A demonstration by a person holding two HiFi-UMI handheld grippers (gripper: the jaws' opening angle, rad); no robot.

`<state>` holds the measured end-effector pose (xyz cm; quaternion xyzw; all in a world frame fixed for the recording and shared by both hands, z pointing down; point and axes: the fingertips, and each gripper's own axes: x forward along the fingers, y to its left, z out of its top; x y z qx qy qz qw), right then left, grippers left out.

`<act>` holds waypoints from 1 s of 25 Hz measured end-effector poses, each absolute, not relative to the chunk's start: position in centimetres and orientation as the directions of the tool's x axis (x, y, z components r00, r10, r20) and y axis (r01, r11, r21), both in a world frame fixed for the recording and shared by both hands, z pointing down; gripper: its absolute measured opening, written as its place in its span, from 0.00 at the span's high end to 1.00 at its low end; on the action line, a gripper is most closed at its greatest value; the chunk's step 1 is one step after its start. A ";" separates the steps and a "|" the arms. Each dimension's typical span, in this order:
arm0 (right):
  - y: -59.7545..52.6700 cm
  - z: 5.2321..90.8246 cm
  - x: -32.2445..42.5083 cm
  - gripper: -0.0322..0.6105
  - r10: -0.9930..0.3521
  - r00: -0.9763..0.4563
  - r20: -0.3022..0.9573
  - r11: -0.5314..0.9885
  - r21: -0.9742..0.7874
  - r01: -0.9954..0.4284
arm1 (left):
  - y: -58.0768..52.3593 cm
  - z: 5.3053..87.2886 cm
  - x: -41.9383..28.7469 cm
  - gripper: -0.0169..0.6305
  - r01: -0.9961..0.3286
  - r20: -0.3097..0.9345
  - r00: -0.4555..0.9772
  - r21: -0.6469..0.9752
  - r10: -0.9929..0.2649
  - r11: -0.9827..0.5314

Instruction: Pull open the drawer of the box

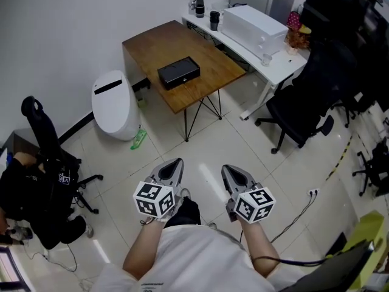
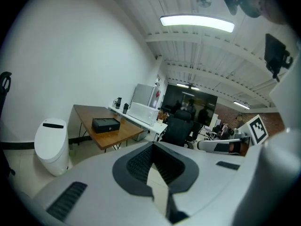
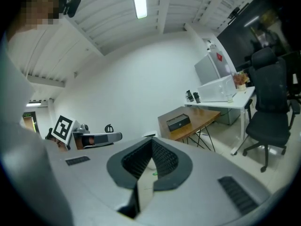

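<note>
The black box (image 1: 178,72) lies flat on a brown wooden table (image 1: 152,44) far ahead of me; its drawer looks closed. The box (image 2: 106,124) is small and distant in the left gripper view, and the box (image 3: 178,122) is equally far in the right gripper view. My left gripper (image 1: 176,162) and right gripper (image 1: 226,168) are held side by side over the tiled floor, well short of the table. Both are shut with nothing between their jaws.
A white rounded bin (image 1: 115,105) stands left of the table. A white desk (image 1: 273,62) with a white machine (image 1: 254,28) and cups is behind it. A black office chair (image 1: 301,111) sits to the right, another dark chair (image 1: 45,181) at left. A green item (image 1: 138,140) lies on the floor.
</note>
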<state>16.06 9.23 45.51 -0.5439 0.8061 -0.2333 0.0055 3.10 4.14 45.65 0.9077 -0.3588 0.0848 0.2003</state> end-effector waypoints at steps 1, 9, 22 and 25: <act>8.0 45.5 15.8 0.97 -0.879 -0.409 0.244 0.300 -0.381 -0.874 | 3.0 45.6 3.1 0.98 -0.682 0.299 0.731 0.300 -0.613 -0.667; -1.2 45.7 13.4 0.97 -0.865 -0.417 0.279 0.315 -0.343 -0.885 | -5.3 45.8 2.5 0.98 -0.681 0.312 0.732 0.314 -0.605 -0.662; -10.6 46.2 11.4 0.97 -0.865 -0.393 0.311 0.273 -0.365 -0.890 | -14.5 48.3 1.4 0.98 -0.695 0.428 0.711 0.310 -0.557 -0.649; -11.8 46.8 11.1 0.97 -0.858 -0.398 0.326 0.275 -0.364 -0.890 | -15.9 48.9 1.5 0.98 -0.701 0.438 0.705 0.312 -0.558 -0.641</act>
